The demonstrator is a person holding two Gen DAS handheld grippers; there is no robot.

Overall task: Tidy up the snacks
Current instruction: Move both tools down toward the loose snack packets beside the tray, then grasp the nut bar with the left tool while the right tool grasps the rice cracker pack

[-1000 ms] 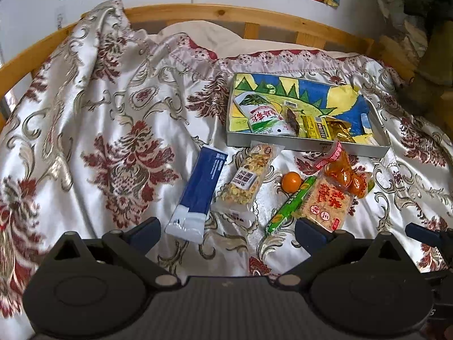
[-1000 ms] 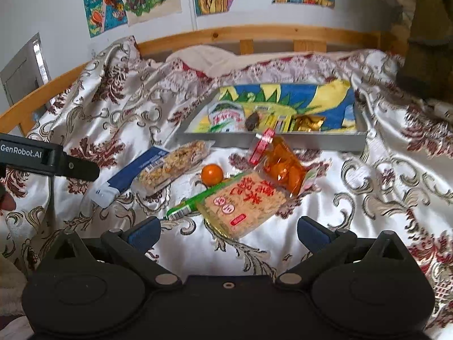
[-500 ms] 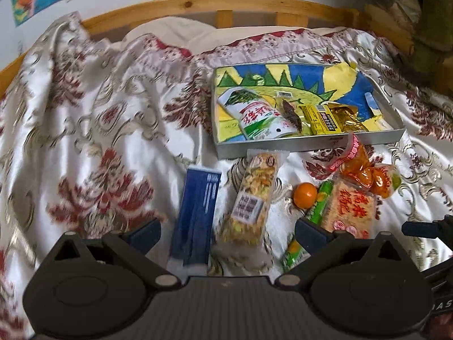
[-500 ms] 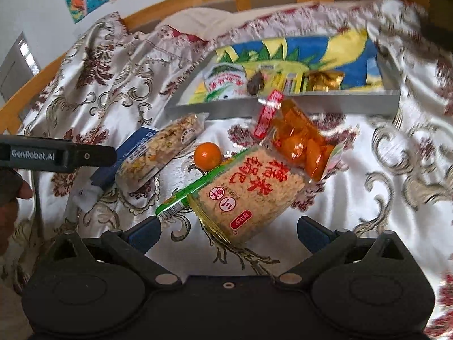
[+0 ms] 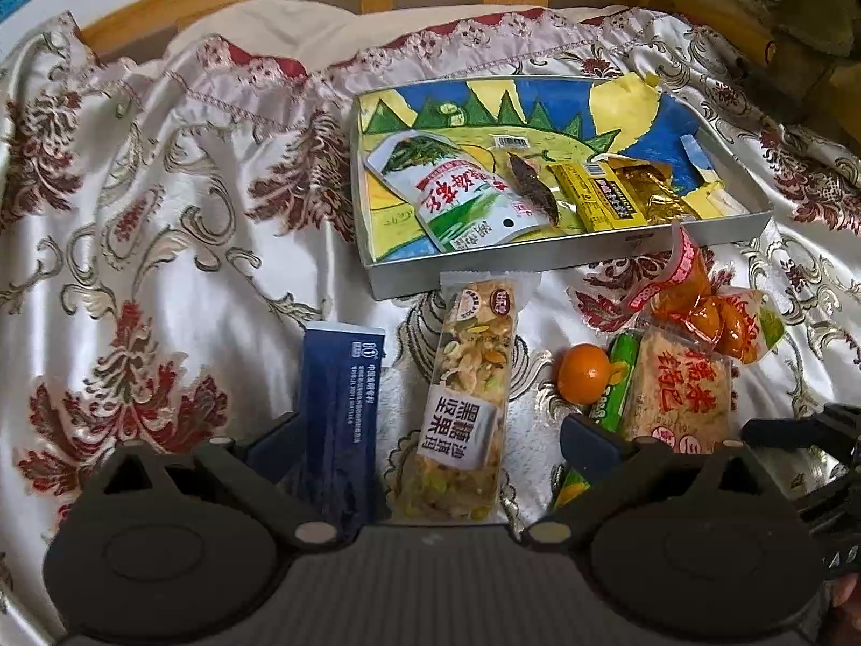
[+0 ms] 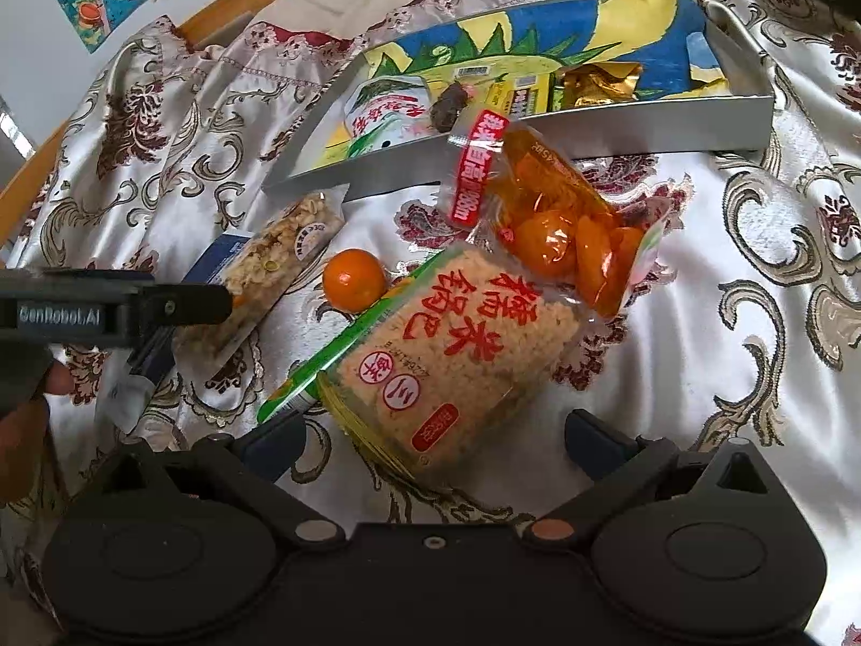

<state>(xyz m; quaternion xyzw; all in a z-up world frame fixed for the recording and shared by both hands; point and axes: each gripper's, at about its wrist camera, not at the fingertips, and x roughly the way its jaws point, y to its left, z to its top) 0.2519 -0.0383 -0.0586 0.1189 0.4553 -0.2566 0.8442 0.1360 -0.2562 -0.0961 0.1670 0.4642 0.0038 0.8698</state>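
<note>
Low over a satin floral bedspread point(image 5: 161, 247), the left gripper point(image 5: 430, 439) points forward with its 2 fingers spread wide and nothing between the pads. The blue sachet point(image 5: 339, 409) lies just inside its left finger, the lower end hidden behind the gripper body; the clear-wrapped nut bar point(image 5: 473, 398) runs lengthwise up the middle of the gap; a small orange fruit point(image 5: 584, 372) and a green stick pack point(image 5: 613, 387) sit just ahead of its right finger, which covers part of the stick. Beyond the fingertips stands the shallow tray point(image 5: 538, 264), holding a white-and-green pouch point(image 5: 457, 191), a dark wrapped piece point(image 5: 530, 185), a yellow pack point(image 5: 597, 194) and a gold wrapper point(image 5: 646, 185). To the right, the right gripper point(image 6: 433, 436) is likewise held low and level, fingers wide apart and gripping nothing, the rice cracker pack point(image 6: 457, 344) lying between and just ahead of them, its near corner reaching into the gap. The bag of orange sweets point(image 6: 565, 226) rests farther ahead, touching the tray's front wall. The print on the packets is too small to read reliably.
</note>
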